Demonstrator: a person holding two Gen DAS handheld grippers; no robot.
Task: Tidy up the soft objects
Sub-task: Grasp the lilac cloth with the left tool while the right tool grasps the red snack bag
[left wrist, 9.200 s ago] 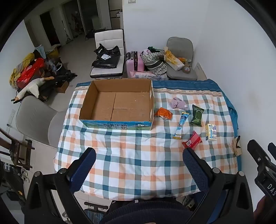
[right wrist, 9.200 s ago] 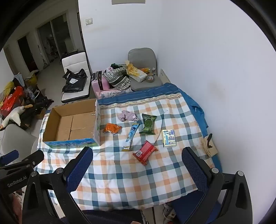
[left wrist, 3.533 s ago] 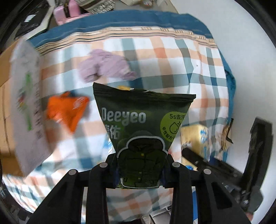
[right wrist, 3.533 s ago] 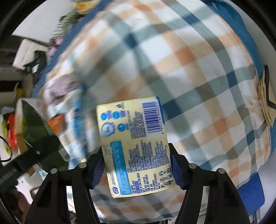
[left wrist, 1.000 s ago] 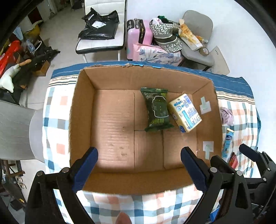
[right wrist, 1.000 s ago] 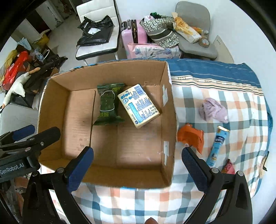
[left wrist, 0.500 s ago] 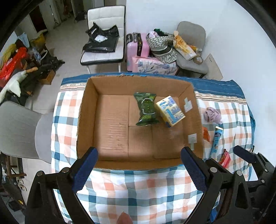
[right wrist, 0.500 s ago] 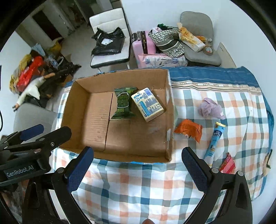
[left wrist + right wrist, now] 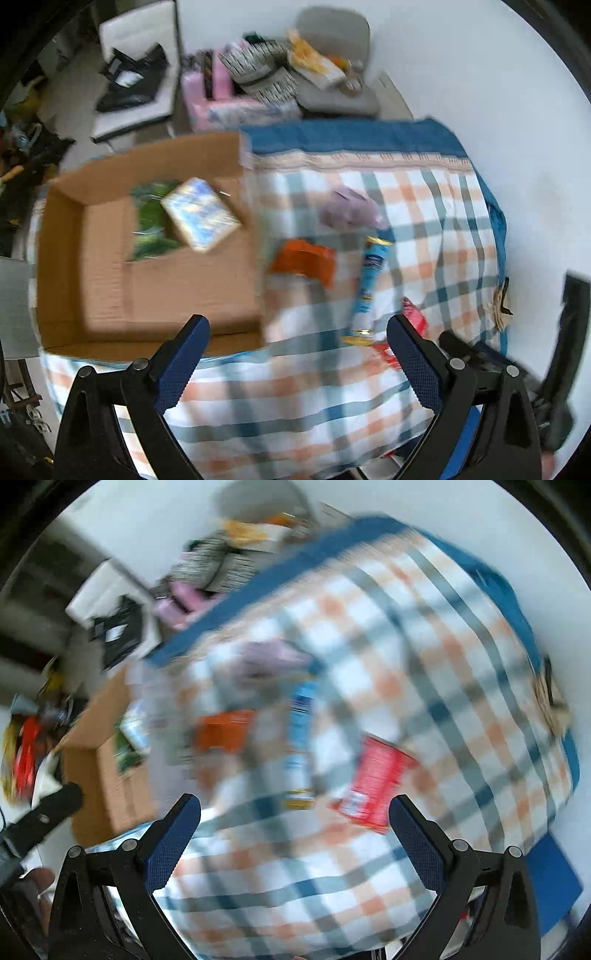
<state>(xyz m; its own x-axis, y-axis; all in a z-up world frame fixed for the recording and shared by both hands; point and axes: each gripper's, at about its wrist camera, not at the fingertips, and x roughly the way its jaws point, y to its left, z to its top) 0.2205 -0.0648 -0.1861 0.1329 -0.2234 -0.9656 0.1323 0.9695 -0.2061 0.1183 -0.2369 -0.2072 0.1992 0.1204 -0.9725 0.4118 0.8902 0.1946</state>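
The cardboard box (image 9: 92, 266) sits on the left of the checked tablecloth (image 9: 436, 206) and holds the green wipes pack (image 9: 149, 225) and the yellow-blue tissue pack (image 9: 201, 214). To its right lie an orange packet (image 9: 304, 256), a purple cloth (image 9: 349, 208), a blue tube (image 9: 371, 284) and a red packet (image 9: 413, 319). My left gripper (image 9: 297, 362) is open and empty above the table's front. My right gripper (image 9: 295, 843) is open and empty; its blurred view shows the red packet (image 9: 373, 779), the tube (image 9: 301, 742) and the orange packet (image 9: 225, 729).
Chairs, a pink suitcase (image 9: 210, 88) and bags stand beyond the table's far edge. A white wall (image 9: 480, 92) runs along the right. The right gripper's body (image 9: 569, 354) shows at the left view's right edge.
Both grippers have swung right, away from above the box toward the loose items on the cloth. Both views are now motion-blurred. The two packs stay in the box.
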